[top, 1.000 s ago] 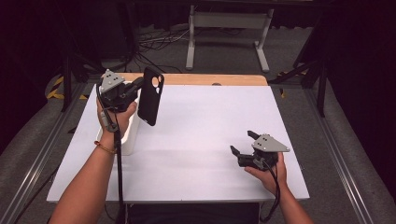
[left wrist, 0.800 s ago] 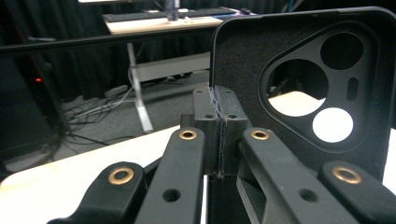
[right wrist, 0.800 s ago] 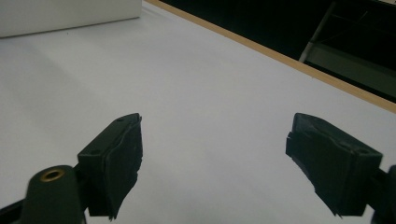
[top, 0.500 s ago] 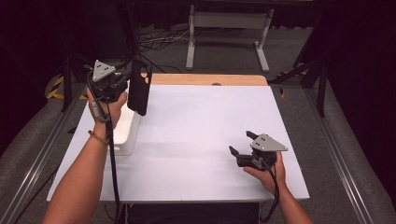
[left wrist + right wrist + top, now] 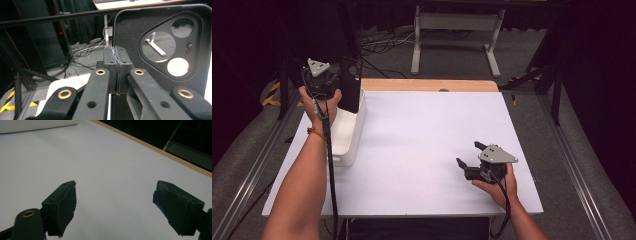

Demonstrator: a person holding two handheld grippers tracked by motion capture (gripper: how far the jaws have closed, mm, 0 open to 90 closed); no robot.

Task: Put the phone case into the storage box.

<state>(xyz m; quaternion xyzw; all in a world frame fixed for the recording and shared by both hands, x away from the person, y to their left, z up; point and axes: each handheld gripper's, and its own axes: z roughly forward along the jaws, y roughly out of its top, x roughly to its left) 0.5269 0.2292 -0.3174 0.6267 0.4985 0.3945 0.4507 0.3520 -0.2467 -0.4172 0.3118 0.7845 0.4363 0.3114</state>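
Carried leftward over the bin (image 5: 346,142), phone case (image 5: 160,32) stays pinched between left fingers (image 5: 110,61).

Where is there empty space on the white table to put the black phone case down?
The wide middle of the white table is bare, between the white plastic bin and the right tool. The left edge is crowded: bin, left tool, black phone case.

Left tool (image 5: 343,80) raised, jaws clamped; right tool (image 5: 468,156) rests low, jaws apart.
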